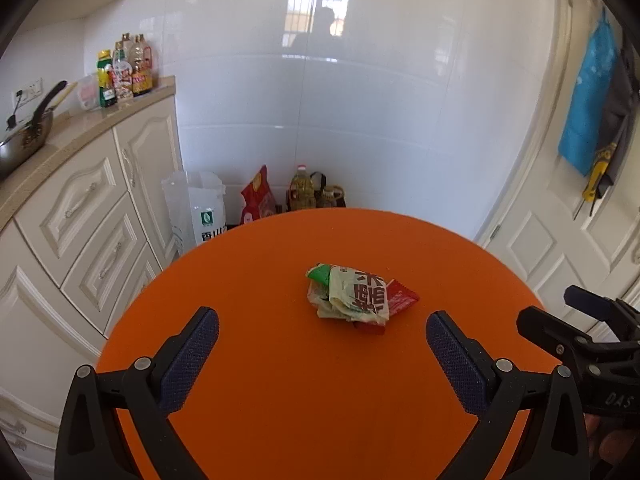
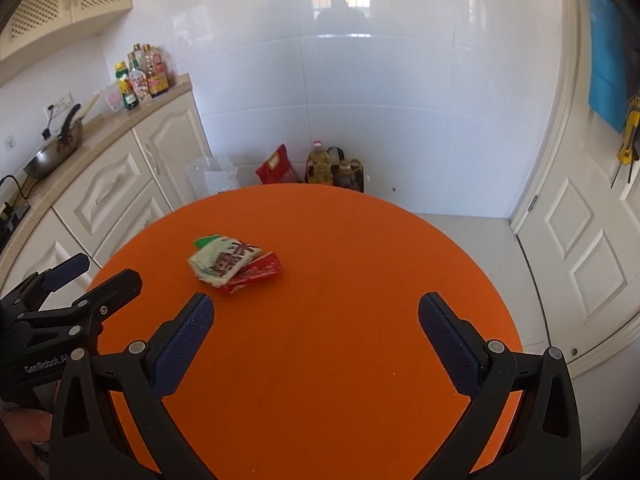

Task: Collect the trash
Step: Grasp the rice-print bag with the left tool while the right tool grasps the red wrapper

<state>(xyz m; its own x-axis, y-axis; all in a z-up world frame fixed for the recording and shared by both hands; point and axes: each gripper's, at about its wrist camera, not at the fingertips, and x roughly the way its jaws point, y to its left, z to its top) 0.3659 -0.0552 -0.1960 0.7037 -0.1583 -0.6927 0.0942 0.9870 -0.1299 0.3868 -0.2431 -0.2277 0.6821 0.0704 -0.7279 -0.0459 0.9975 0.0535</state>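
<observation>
A crumpled cream and green food wrapper [image 1: 352,294] lies on a round orange table [image 1: 260,380], on top of a red wrapper [image 1: 402,300]. My left gripper [image 1: 322,326] hovers just short of the pile, open, with nothing between its blue pads. In the right wrist view the cream wrapper [image 2: 222,262] and red wrapper [image 2: 260,272] sit ahead and to the left on the orange table [image 2: 320,360]. My right gripper [image 2: 316,314] is open and holds nothing. Each gripper shows at the edge of the other's view: right gripper [image 1: 556,320], left gripper [image 2: 100,276].
Cream kitchen cabinets [image 1: 92,220] with a pan [image 1: 24,136] and sauce bottles [image 1: 124,72] run along the left. On the floor behind the table stand a white bag [image 1: 198,208], a red bag [image 1: 258,196] and oil bottles [image 1: 304,188]. A white door [image 1: 568,216] with a blue apron [image 1: 588,100] is at right.
</observation>
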